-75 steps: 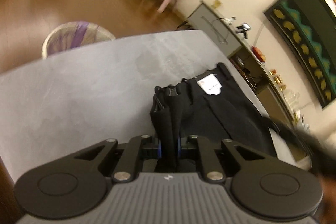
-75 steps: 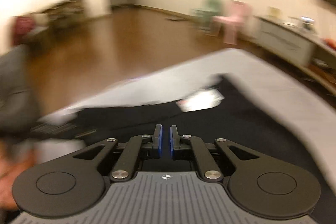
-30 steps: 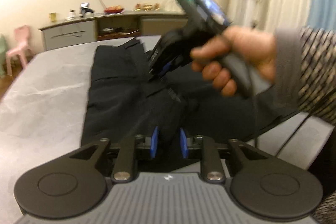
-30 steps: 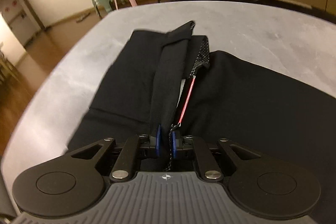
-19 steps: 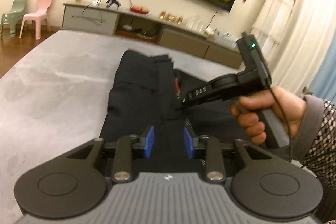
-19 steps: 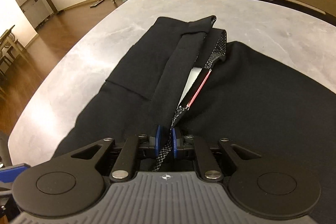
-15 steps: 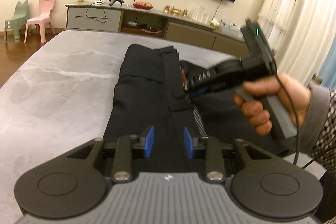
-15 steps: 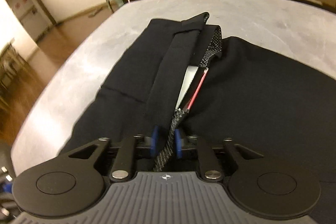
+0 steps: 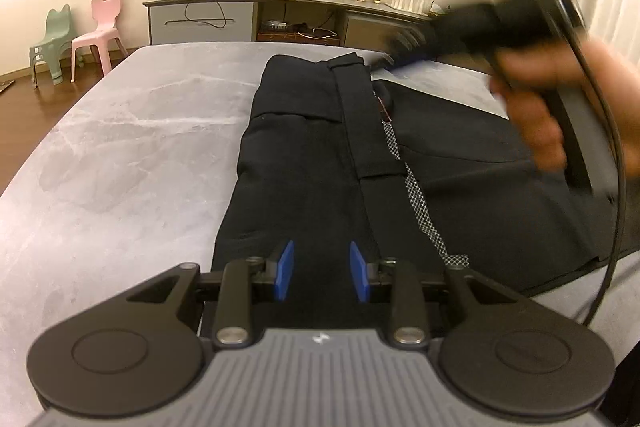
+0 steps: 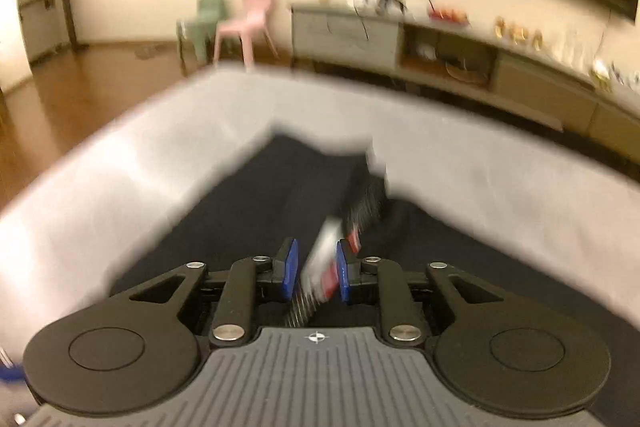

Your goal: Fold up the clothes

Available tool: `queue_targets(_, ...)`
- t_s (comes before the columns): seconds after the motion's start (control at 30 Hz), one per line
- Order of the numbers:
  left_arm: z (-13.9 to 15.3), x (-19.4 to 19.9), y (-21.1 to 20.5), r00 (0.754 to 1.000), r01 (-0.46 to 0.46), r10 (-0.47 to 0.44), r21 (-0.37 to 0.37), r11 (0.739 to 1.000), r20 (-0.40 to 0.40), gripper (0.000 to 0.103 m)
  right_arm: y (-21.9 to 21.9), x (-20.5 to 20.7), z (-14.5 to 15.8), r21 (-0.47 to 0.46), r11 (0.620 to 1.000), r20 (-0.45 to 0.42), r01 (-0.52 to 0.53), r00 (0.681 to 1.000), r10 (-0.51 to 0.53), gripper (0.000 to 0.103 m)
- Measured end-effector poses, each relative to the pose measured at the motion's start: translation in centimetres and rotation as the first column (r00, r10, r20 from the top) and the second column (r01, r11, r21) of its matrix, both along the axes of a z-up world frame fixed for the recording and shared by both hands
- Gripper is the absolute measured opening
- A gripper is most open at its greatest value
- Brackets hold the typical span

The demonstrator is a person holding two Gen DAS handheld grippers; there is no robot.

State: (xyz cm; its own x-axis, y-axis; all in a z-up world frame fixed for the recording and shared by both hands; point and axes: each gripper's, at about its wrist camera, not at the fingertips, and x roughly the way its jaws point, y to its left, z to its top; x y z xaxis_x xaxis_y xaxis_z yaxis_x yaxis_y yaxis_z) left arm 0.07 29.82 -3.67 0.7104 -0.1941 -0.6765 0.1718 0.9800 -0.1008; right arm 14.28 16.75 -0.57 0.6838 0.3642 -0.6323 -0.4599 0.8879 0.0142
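Item: black fabric garment (image 9: 320, 147), apparently trousers with a waistband strip and a white-and-black mesh lining edge (image 9: 424, 203). Location: lying lengthwise on the grey marbled table (image 9: 132, 131), partly folded, lining and a red trim exposed along the middle.

Left hand-held gripper (image 9: 321, 271): blue pads parted, nothing clamped; it hovers over the near end of the garment.

Right hand-held gripper (image 10: 313, 273): blurred; jaws closing, with the mesh lining and a red-and-white strip between the blue pads, which do not visibly press on it. In the left view it sits high at the right, held by a hand (image 9: 556, 103).

Step in hand, judged: tidying the open edge so the fold lies flat.

Handling notes:
- Take cloth and lining together, not the lining alone, or it will pull out further.
- Hold the near end down with the left pads while the right draws the edge over.
- Keep the trailing black cable (image 9: 612, 155) clear of the garment.
- Thin fabric slides easily on the smooth table; move slowly.
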Motion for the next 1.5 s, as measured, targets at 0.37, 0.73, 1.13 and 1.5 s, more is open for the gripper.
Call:
queue_targets(0.37, -1.6, 0.2, 0.0, 0.998, 0.0, 0.002, 0.026, 1.0, -0.065, 0.03, 8.3, 11.3, -4.5, -0.061, 0.994, -0.218, -0.088, 0.973, 0.073, 0.02)
queue_targets(0.73, -0.8, -0.6, 0.1, 1.0, -0.003, 0.003, -0.003, 1.0, -0.02, 0.03, 0.2, 5.1, -6.3, -0.038, 0.999, -0.145, -0.021, 0.989, 0.015, 0.028)
queue_targets(1.13, 0.2, -2.4, -4.1, 0.984, 0.142, -0.142, 0.012, 0.99, 0.108, 0.052, -5.8, 5.1, -6.4, 0.296, 0.945, -0.251, 0.138, 0.966, -0.062, 0.067)
queue_targets(1.5, -2.2, -2.3, -7.9, 0.976, 0.201, -0.21, 0.135, 0.97, 0.054, 0.037, -6.8, 10.7, -9.6, 0.533, 0.821, -0.432, 0.203, 0.9, 0.057, 0.066)
